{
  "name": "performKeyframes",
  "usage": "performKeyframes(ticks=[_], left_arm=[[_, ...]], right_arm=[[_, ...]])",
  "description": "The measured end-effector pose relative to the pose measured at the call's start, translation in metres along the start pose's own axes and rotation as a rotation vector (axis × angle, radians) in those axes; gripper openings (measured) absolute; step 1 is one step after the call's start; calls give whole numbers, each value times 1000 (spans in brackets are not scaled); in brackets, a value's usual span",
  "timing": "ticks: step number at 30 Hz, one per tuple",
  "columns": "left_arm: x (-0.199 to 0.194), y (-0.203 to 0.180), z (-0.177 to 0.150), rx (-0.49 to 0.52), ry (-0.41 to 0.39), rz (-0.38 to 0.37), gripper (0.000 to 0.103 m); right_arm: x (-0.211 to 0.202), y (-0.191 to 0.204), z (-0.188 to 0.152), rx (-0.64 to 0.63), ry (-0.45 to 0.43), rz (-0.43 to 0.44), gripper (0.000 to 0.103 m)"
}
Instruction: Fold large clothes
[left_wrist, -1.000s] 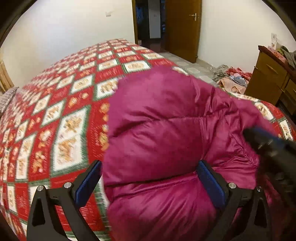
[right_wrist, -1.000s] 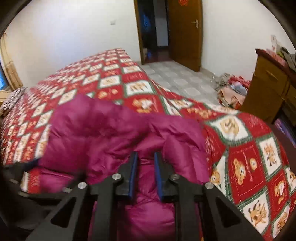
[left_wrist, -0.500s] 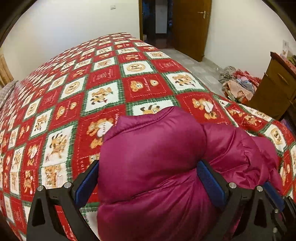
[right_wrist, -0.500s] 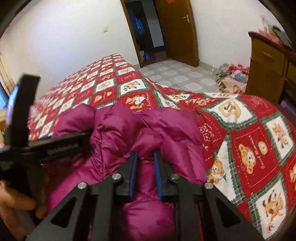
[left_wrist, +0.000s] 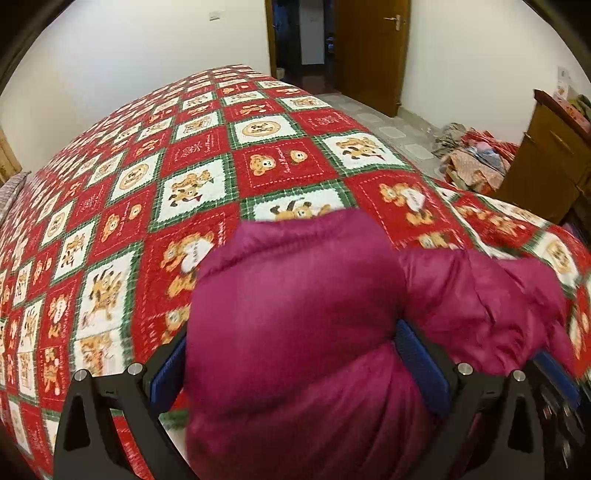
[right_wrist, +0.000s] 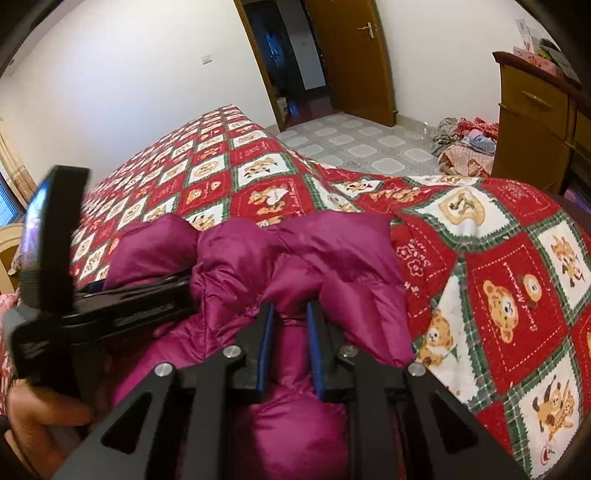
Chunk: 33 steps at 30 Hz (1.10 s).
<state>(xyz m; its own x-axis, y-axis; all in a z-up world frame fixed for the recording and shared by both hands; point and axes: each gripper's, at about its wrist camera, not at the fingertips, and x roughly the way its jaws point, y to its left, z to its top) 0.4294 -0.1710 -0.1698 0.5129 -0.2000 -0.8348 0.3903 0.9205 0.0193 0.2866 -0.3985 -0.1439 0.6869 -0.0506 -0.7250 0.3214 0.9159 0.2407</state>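
A magenta puffer jacket (left_wrist: 295, 332) lies bunched on the red bear-patterned bedspread (left_wrist: 166, 177). My left gripper (left_wrist: 295, 354) stands wide open with a thick bulge of the jacket between its blue pads (left_wrist: 417, 365). My right gripper (right_wrist: 290, 332) is shut on a narrow fold of the jacket (right_wrist: 295, 258), near the bed's right side. The left gripper also shows in the right wrist view (right_wrist: 122, 306), held by a hand, pushed into the jacket's left side. The right gripper's blue pad shows at the lower right of the left wrist view (left_wrist: 554, 373).
The bedspread (right_wrist: 498, 266) hangs over the bed's right edge. Beyond it is tiled floor (right_wrist: 351, 144), a pile of clothes (right_wrist: 465, 144), a wooden dresser (right_wrist: 532, 122) on the right, and an open wooden door (right_wrist: 351, 59) at the back.
The jacket's raised part has come down and toward me, showing more bedspread behind it. The left gripper has come in beside the right one. Both grips look unchanged.
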Motion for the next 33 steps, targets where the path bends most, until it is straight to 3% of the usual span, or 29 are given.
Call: performKeyframes(ticks=[8,11,12,13,17,25,33], left_arm=[[-84,8,-56,126,-82,-2,102],[-103,18,-78,98,-107,-42,102],[-107,21,-84,79,-108,-60,102],[-111,25,-91,53,-96,-80,102],[-123,32,-111,4,-71,-128,102],[-169,30,-151,22,-154,-98,102],[-202,16,-191,83,-176,-55,102]], right_arm=[[-9,7,-3,-36,-23,-66,23],[-39,9,-14,-45,-65,-88,47],[-49,11,-18,-46,-81,-99,71],[-62,13,-24,-49,-101,-118,87],[-107,16,-55,-57,-152,-160,89],[-150,10,-96,22,-134,-157,89],[-188,25,-134,-21,-121,-163,89]])
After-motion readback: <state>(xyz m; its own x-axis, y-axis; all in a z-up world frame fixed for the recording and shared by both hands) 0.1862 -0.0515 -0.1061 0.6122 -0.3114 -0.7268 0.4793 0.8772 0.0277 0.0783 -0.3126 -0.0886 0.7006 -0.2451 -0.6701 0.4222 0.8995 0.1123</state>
